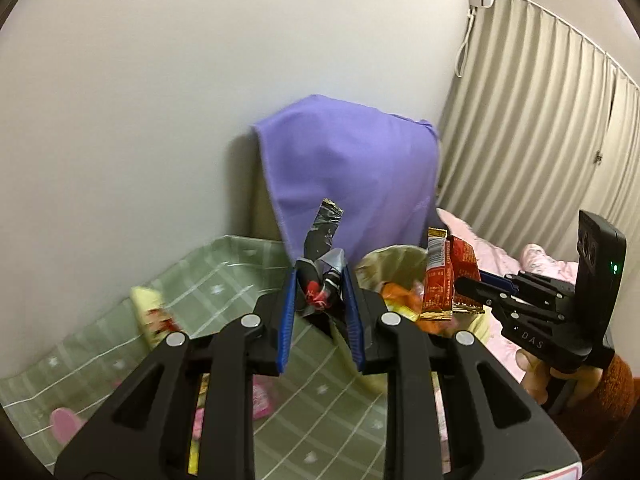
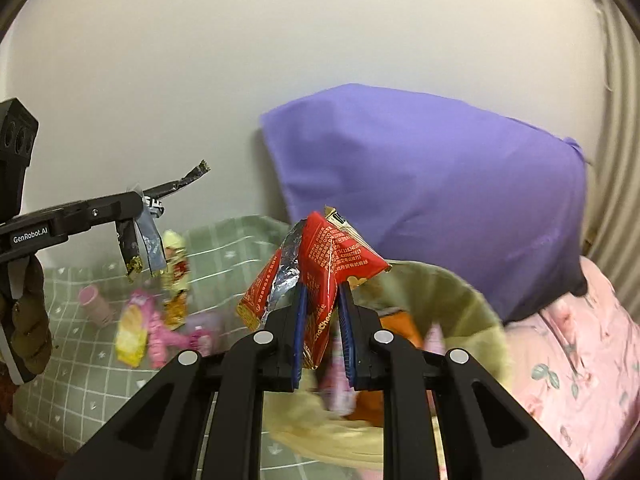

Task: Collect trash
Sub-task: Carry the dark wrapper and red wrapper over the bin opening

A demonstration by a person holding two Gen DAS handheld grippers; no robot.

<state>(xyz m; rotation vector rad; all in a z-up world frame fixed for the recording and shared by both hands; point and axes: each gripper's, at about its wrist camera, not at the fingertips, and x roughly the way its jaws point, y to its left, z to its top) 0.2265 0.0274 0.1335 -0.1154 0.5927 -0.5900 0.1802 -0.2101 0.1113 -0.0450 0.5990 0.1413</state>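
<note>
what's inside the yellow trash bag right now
Inside the trash bag an orange wrapper and something pink show. The right gripper and its red wrapper cover the rest.

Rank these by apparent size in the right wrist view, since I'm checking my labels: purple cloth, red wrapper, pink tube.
1. purple cloth, clearly largest.
2. red wrapper, enlarged by nearness in the right gripper jaws.
3. pink tube, smallest, though farther off.

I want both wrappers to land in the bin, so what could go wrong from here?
1. The left tongs pinch the crumpled black-and-silver foil wrapper beside the yellow-lined trash bin; released now, it may drop on the green checked tablecloth.
2. The red-and-gold snack wrapper in the right tongs hangs near the bin's edge and could miss.
</note>
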